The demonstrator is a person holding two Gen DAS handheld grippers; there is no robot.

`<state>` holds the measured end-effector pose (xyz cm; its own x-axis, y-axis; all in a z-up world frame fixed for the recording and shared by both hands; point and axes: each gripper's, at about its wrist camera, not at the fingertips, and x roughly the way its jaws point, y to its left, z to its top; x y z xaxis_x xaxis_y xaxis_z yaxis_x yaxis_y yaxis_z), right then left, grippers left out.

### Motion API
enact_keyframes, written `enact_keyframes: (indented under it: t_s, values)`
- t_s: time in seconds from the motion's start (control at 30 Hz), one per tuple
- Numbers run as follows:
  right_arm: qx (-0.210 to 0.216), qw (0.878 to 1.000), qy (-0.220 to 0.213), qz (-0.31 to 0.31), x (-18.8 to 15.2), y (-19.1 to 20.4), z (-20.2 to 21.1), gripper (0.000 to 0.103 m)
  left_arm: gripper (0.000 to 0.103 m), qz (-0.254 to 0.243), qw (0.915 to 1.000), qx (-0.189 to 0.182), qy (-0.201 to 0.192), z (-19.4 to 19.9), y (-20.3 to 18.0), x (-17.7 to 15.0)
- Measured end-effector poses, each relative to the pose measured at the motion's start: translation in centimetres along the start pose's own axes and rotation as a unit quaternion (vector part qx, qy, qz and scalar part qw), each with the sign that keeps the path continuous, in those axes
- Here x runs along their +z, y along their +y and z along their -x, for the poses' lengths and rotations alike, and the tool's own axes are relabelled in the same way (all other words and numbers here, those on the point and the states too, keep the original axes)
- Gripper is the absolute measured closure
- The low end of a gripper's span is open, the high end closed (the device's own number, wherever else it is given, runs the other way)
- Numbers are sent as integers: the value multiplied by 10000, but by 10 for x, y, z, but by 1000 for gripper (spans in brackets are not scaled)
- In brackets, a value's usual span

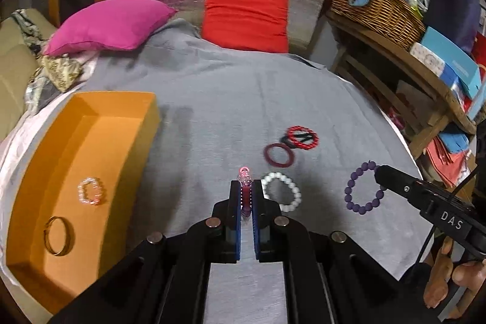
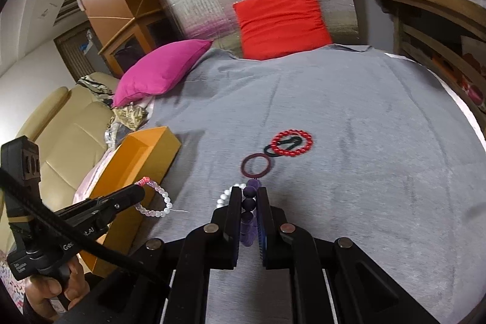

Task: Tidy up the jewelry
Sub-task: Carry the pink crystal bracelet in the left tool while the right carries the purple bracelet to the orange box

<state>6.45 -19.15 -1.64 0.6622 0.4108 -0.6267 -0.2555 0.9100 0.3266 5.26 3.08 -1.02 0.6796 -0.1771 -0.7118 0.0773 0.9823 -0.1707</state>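
Between left tongs (image 1: 246, 187): pink-clear bracelet (image 2: 155, 199), pinched edge-on, hanging free just beside the box.
Between right tongs (image 2: 249, 193): purple bracelet (image 1: 364, 189), clamped at one bead, loop dangling over the cloth.
Box (image 1: 91, 123): orange, open-topped, at the left edge of the table; already holding a pink bead ring (image 1: 90, 191) and a gold bangle (image 1: 57, 236).
On the grey cloth (image 1: 212, 87): white bracelet (image 1: 284, 192) nearest, maroon ring (image 1: 278, 154) beyond it, red bead ring (image 1: 303, 137) overlapping a black band (image 2: 268, 150); all well apart from the box.
Step in hand: likely carrying both held bracelets over to the box.
Doing it well, left: swing over the near wall, lower until the loop rests on the box floor, then release; aim for bare floor between the two pieces already inside.
Doing it well, right: lift high enough to clear the white bracelet underneath, or risk dragging it along.
Grip: keep pressure steady; round beads can roll out of flat pads.
Risk: release above the wall, and the loop may catch the rim and drop outside.
Order: one hand at a time over the box, to avoid crossing tools.
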Motion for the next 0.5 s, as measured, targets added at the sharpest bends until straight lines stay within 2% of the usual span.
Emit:
enact_keyframes:
  t_s: [0.5]
  values:
    - [436,9973,142,568,12,71,-23,93,97,569,9963,597,-220,30,64,-2]
